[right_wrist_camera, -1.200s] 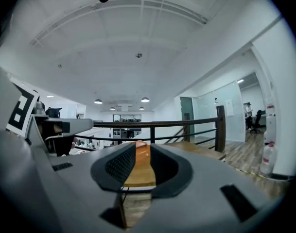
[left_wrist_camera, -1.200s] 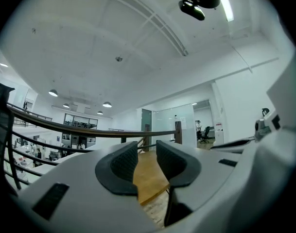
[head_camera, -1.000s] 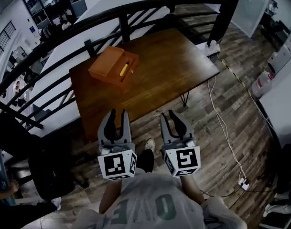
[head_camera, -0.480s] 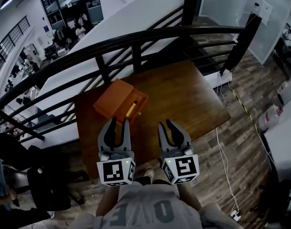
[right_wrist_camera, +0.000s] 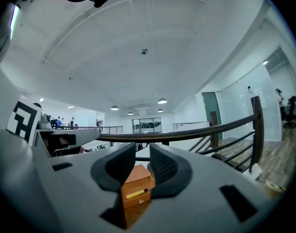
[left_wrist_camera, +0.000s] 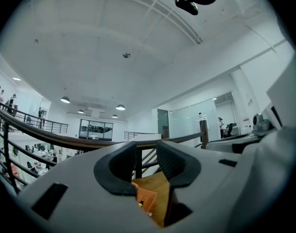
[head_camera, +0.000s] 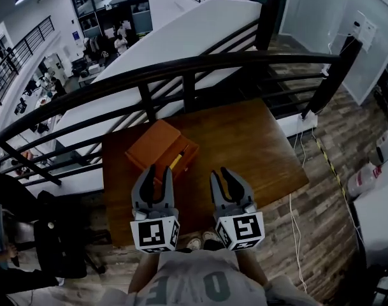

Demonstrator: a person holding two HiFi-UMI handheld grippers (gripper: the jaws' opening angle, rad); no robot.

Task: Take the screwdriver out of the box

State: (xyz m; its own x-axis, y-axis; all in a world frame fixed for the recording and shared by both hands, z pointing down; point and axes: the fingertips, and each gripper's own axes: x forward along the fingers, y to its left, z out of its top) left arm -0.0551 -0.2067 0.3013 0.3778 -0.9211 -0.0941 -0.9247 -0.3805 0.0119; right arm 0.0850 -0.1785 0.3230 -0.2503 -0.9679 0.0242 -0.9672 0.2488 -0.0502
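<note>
**Both hand-held grippers closed in on the box**

Over the last second both hand-held grippers had come forward. Earlier they hung over the floor, short of the worktop's near edge. Now, in the head view, their jaws lay over the wood and the box sat much nearer to them.

The left hand-held gripper pointed level, its jaws a narrow gap apart with nothing between them. Its own view looked through that gap at the box beyond. The right hand-held gripper stood just beside it, also level. Its jaws were likewise narrowly parted and empty, with the box framed between them but well ahead.

The orange box rested on the left part of the brown worktop, close to the black railing behind it. Its lid was slid aside, leaving the right-hand part open. The screwdriver, with a yellow handle, lay inside that open part, untouched. In the head view the left gripper's tips looked just short of the box's near corner.
</note>
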